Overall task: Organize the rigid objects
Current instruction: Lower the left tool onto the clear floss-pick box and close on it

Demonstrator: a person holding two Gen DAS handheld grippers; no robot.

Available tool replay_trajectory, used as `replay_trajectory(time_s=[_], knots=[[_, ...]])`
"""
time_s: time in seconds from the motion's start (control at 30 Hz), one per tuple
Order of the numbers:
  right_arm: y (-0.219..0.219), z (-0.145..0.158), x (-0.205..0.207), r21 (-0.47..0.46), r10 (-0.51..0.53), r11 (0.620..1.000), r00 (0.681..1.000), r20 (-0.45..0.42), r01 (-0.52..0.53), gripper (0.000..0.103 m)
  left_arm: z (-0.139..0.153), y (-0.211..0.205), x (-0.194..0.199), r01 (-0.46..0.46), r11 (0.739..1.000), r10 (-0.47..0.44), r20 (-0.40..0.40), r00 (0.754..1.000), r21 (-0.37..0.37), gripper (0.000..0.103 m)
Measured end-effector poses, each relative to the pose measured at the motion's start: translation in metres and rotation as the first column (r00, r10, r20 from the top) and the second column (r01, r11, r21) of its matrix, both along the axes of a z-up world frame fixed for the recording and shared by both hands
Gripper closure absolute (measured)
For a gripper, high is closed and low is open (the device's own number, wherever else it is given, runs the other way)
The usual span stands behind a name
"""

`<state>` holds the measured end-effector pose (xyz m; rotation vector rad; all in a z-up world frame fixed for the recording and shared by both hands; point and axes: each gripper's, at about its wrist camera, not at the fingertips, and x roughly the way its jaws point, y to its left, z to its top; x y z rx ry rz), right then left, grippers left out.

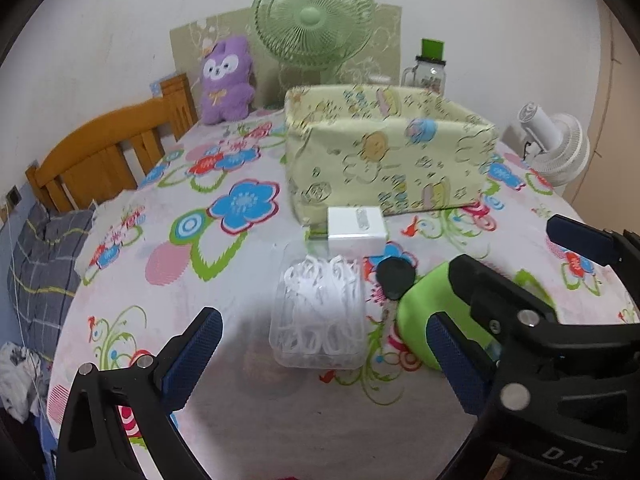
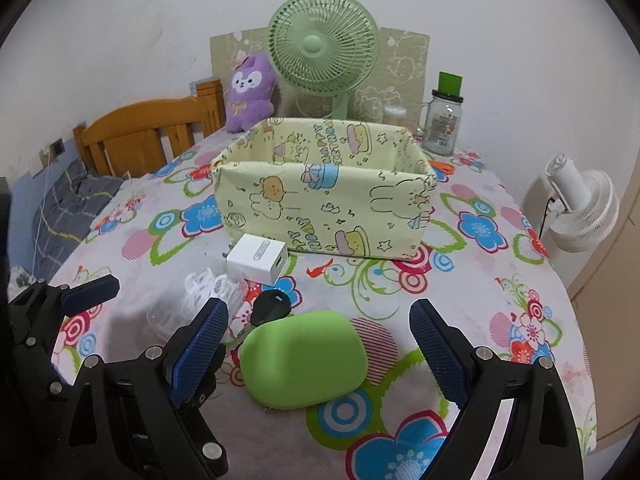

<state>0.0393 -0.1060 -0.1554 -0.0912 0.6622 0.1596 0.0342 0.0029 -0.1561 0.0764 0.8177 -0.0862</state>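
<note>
Two-handed approach, before any grasp. The left gripper (image 1: 324,354) stands wide open over a clear plastic box of white floss picks (image 1: 318,312), which lies on the counter (image 1: 248,412) between its pads, untouched. The right gripper (image 2: 318,354) is likewise spread wide and empty; a green oval case (image 2: 306,356) lies between its pads, with clear gaps on both sides. Just beyond these lie a small black fob (image 2: 272,307) and a white charger plug (image 2: 258,260), the plug close to the front wall of a yellow fabric bin (image 2: 324,208) printed with cartoon animals. The bin stands open-topped at mid-counter; what shows of its inside looks empty, the floor being hidden. A green fan (image 2: 323,46), a purple plush toy (image 2: 250,92) and a glass jar (image 2: 442,124) stand behind it.

Judged step: reaching for the first items, none yet sorted. The next move likely calls for lowering each gripper until the pads bracket its item's sides, closing squarely, then lifting over the bin's front wall. The smooth, rounded case may slip if pinched off-centre.
</note>
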Motion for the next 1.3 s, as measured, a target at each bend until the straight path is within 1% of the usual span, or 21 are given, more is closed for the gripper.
replay_trajectory(time_s=[0.13,0.4,0.53,0.63,0.77,0.9,0.97,1.0,1.03,1.13,1.3], knots=[[0.002,-0.010,0.011,0.005,0.000,1.000,0.999,-0.033,0.000,0.009,-0.011,0.003,0.011,-0.012,1.000,0.013,-0.029,0.999,0.006,0.000],[0.004,-0.020,0.027,0.015,-0.009,1.000,0.997,-0.074,0.010,0.009,-0.020,0.005,0.024,-0.019,1.000,0.019,-0.044,0.999,0.010,0.001],[0.009,-0.025,0.035,0.005,-0.011,1.000,0.996,-0.085,0.011,0.009,-0.024,0.006,0.029,-0.041,0.998,0.042,-0.031,0.999,0.047,0.004],[0.010,-0.028,0.041,0.006,-0.013,1.000,0.996,-0.094,0.014,0.009,-0.029,0.010,0.035,-0.046,0.999,0.047,-0.048,0.998,0.028,0.007],[0.010,-0.032,0.048,0.033,-0.013,0.999,0.993,-0.115,0.017,0.009,-0.030,0.015,0.039,-0.062,0.998,0.062,-0.059,0.996,-0.008,0.009],[0.012,-0.034,0.052,0.045,-0.012,0.999,0.992,-0.128,0.018,0.009,-0.030,0.014,0.039,-0.045,0.999,0.043,-0.060,0.997,-0.029,0.017],[0.014,-0.035,0.054,0.043,-0.016,0.999,0.991,-0.133,0.022,0.009,-0.029,0.011,0.038,-0.027,0.999,0.025,-0.054,0.998,-0.025,0.022],[0.015,-0.036,0.054,0.040,-0.017,0.999,0.990,-0.137,0.023,0.009,-0.030,0.009,0.038,-0.023,1.000,0.022,-0.058,0.998,-0.019,0.030],[0.017,-0.037,0.055,0.029,-0.017,0.999,0.990,-0.140,0.021,0.009,-0.032,0.008,0.038,-0.018,1.000,0.017,-0.063,0.998,-0.019,0.035],[0.019,-0.039,0.057,0.039,-0.016,0.999,0.989,-0.148,0.022,0.010,-0.031,0.008,0.038,-0.010,0.999,0.007,-0.062,0.998,-0.036,0.040],[0.024,-0.040,0.059,0.032,-0.012,0.999,0.988,-0.152,0.018,0.010,-0.031,0.009,0.036,0.002,0.999,-0.004,-0.058,0.998,-0.040,0.042]])
